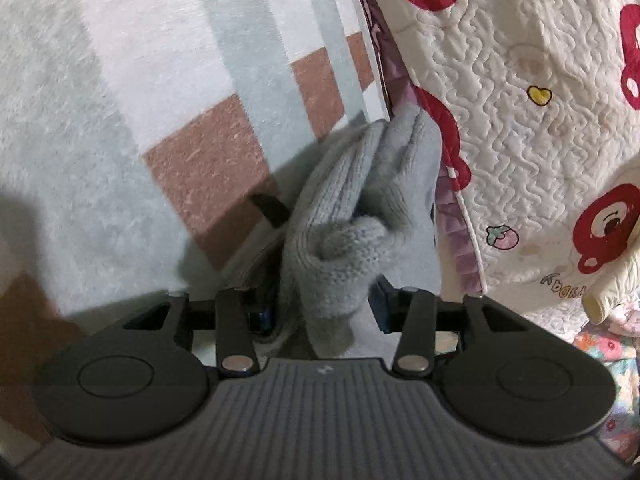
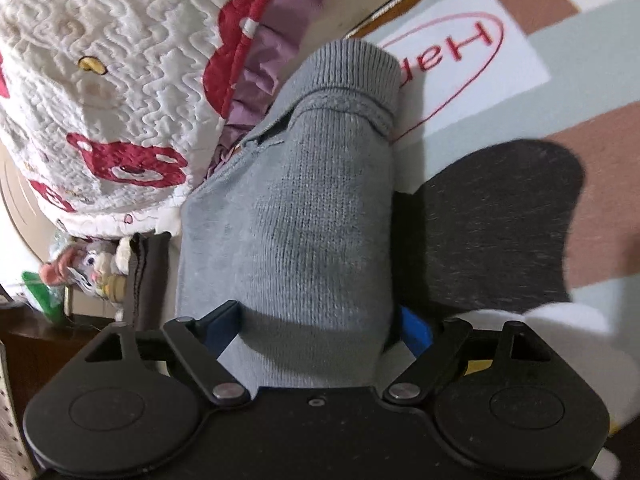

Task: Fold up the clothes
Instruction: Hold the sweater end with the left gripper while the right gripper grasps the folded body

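A grey knitted garment (image 1: 352, 216) hangs bunched between the fingers of my left gripper (image 1: 320, 312), which is shut on it and holds it above a checked rug (image 1: 120, 80). In the right wrist view the same grey knit (image 2: 304, 216), with a ribbed cuff or hem at its far end, drapes over my right gripper (image 2: 316, 328), which is shut on it. The fabric hides most of both pairs of fingers; only blue pad edges show.
A cream quilted bedspread with red bears and a purple ruffle (image 1: 520, 100) hangs at the right of the left wrist view and shows at the upper left of the right wrist view (image 2: 112, 80). The rug bears a red oval print (image 2: 448, 64). Plush toys (image 2: 88, 264) sit under the bed edge.
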